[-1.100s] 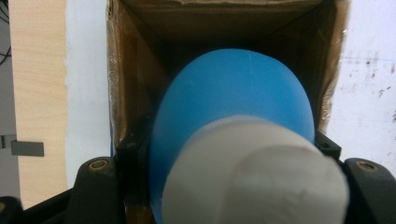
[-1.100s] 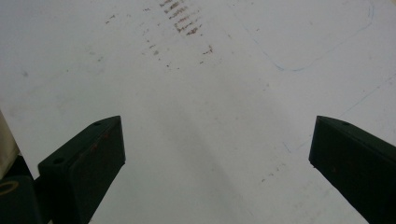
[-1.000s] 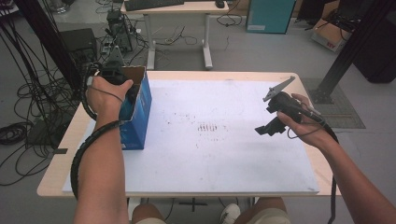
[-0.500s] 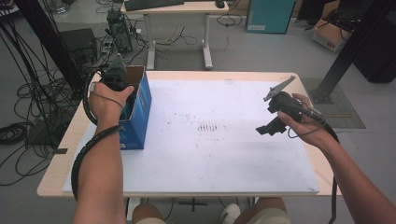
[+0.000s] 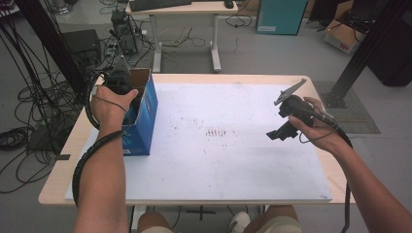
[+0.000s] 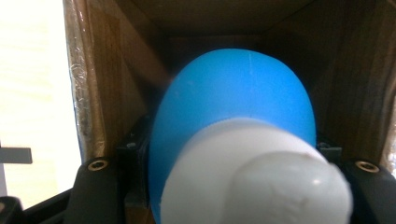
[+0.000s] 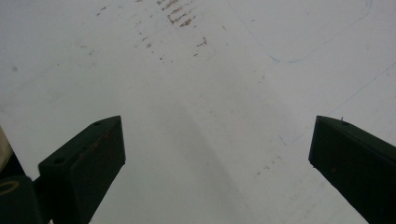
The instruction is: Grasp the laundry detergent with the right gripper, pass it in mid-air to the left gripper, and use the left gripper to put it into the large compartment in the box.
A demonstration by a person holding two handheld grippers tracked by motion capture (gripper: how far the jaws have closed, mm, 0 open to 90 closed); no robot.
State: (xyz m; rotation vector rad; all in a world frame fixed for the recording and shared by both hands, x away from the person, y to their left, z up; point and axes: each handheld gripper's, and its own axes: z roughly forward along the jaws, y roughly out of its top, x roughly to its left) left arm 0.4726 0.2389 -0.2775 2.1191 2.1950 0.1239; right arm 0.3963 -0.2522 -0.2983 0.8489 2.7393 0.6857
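A blue cardboard box (image 5: 145, 116) stands open-topped at the table's left edge. My left gripper (image 5: 120, 83) reaches down into it, with the hand over the opening. In the left gripper view its jaws press on both sides of a round blue object with a white end (image 6: 233, 93), inside the box's brown walls (image 6: 112, 93); the left gripper (image 6: 233, 163) is shut on it. My right gripper (image 5: 282, 132) hovers above the white mat (image 5: 233, 165) at the right. In the right gripper view that gripper (image 7: 217, 158) stands open, its jaws wide apart with bare mat between them.
The white mat covers most of the wooden table (image 5: 233, 77) and has small brown stains (image 5: 218, 132) at its middle. Cables (image 5: 29, 136) and equipment lie on the floor to the left. A second desk (image 5: 184, 9) stands behind.
The left hand has shifted slightly over the box's opening. The right gripper has stayed where it was, open.
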